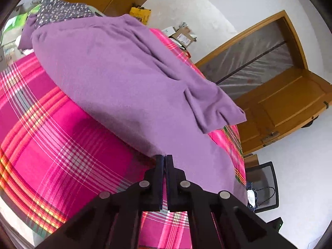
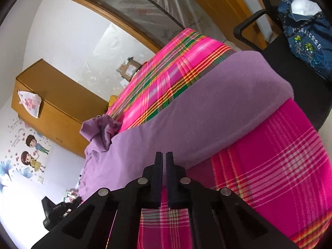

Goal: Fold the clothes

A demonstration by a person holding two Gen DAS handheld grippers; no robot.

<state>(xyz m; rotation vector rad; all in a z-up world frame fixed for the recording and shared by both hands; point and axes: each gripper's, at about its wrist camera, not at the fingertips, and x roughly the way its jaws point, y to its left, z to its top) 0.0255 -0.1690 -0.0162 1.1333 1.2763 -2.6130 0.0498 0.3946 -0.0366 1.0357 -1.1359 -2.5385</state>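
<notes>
A purple garment lies spread on a bed covered with a pink plaid sheet. One sleeve is bunched toward the bed's right edge. My left gripper is shut, its tips pinching the garment's near hem. In the right wrist view the same purple garment runs as a broad band across the pink plaid sheet, with crumpled fabric at its far left end. My right gripper is also shut, with its tips at the garment's near edge and fabric caught between them.
A dark floral cloth lies at the far end of the bed. A wooden door and cardboard boxes stand beyond it. A black chair with a blue denim bag is close to the bed's right side. A wooden cabinet stands at the left.
</notes>
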